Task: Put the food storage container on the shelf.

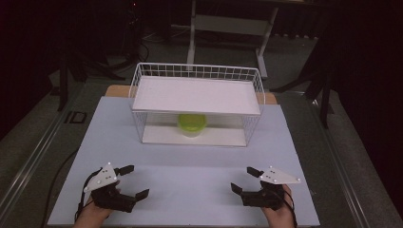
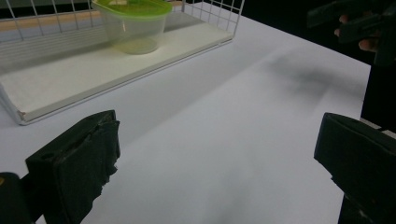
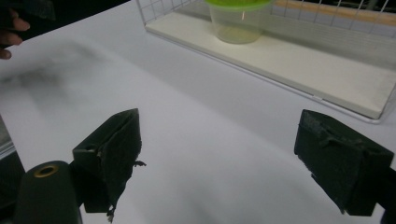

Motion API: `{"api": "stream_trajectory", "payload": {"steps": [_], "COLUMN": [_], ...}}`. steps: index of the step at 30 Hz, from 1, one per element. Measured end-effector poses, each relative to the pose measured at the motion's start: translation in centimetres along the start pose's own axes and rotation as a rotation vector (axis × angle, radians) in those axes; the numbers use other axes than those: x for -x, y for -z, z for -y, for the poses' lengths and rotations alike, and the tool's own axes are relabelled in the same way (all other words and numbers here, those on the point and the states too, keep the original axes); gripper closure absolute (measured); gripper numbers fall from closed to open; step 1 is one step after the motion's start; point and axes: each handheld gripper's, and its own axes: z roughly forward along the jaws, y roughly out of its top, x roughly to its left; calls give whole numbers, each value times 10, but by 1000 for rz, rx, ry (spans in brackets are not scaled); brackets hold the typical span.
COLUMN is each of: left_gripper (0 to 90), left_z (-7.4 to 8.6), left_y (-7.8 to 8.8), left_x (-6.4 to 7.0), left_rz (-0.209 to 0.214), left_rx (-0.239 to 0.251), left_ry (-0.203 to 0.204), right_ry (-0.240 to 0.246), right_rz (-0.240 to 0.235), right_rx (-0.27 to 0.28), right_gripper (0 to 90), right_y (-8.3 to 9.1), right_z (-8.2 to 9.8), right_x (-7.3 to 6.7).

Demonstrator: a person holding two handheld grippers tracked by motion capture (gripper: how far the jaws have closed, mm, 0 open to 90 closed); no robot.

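I hold my left gripper [image 1: 134, 181] and right gripper [image 1: 245, 179] spread wide and empty over the near table [image 1: 190, 190], while beyond them the unlabelled, green-lidded container [image 1: 192, 124] sits on the wire rack's [image 1: 197, 71] lower shelf.

1. No text, label, brand or number can be read in any of the three views.
2. On the floor past the left edge of the table, the high view shows a pale rectangular marking [image 1: 76, 117] (it could pass for two letters, but it is too blurred to read).
3. The green-lidded plastic container [image 2: 133, 23] in the wire basket [image 1: 142, 95] bears no print that can be made out.
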Motion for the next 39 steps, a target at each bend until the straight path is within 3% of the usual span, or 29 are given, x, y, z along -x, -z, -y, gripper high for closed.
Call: {"api": "stream_trajectory", "payload": {"steps": [4,8,18,26,39], "left_gripper": [11,11,11,11,11], "left_z": [1,0,-2,-1,1], "left_y": [0,-2,-2,1,3], "left_x": [-2,1,6,0,-6], "left_rz": [-3,-11,-12,-37,-38], "left_rx": [20,25,59,75,72], "left_ry": [16,-17,-31,-10,5], "right_ry": [19,34,20,25,4], "right_rz": [-11,-23,-38,-36,-41], "right_rx": [-3,1,-1,-11,-19], "right_gripper": [148,148,148,149,149], "right_y": [-2,-2,-9,-12,-14], "right_z": [3,5,8,9,11], "right_x": [1,0,2,3,6]}}
